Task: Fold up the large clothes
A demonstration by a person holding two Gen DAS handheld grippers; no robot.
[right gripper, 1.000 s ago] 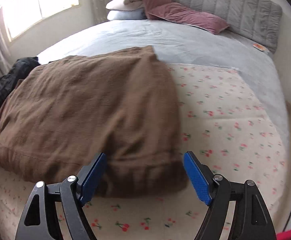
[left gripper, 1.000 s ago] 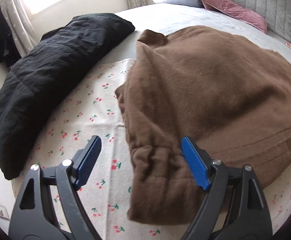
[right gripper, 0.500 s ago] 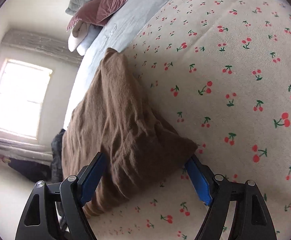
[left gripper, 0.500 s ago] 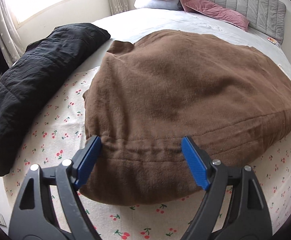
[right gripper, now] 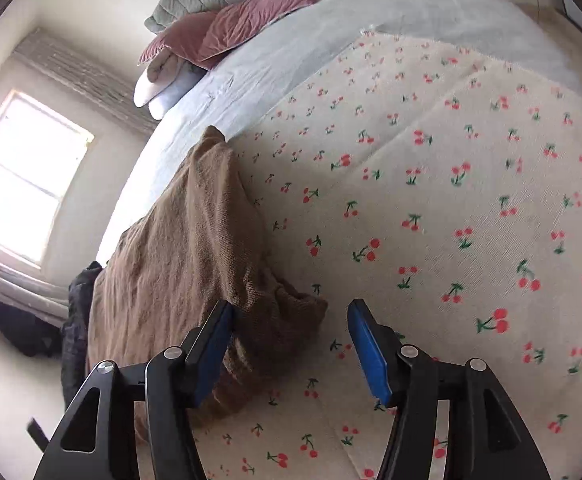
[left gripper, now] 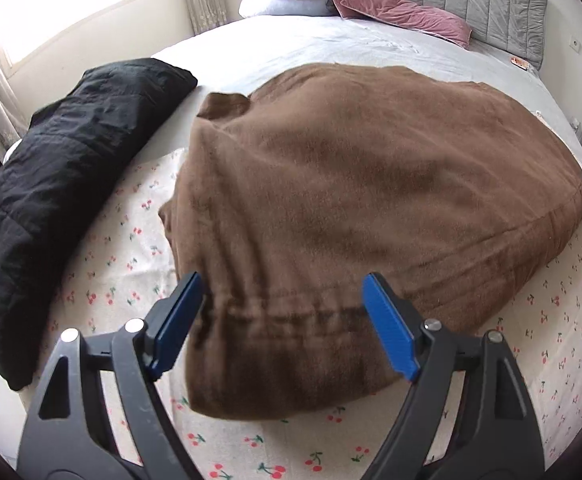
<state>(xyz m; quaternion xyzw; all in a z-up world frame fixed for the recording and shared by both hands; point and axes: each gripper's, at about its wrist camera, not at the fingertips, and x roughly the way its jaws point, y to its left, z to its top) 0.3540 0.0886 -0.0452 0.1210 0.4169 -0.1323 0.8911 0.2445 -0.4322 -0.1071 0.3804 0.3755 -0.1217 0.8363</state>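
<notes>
A: Where's the garment?

B: Brown fleece garment (left gripper: 363, 184) lies folded on the cherry-print sheet (left gripper: 131, 264), beside a black jacket (left gripper: 63, 184). My left gripper (left gripper: 283, 320) gapes over the near hem; right gripper (right gripper: 291, 344), also released, straddles a corner.

A: Handling?

B: I judge it soft, bulky, floppy. Pinch the thick hem corners.

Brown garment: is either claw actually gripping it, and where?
Neither. The left gripper and the right gripper are both open at the brown garment's edges, clamping nothing.
</notes>
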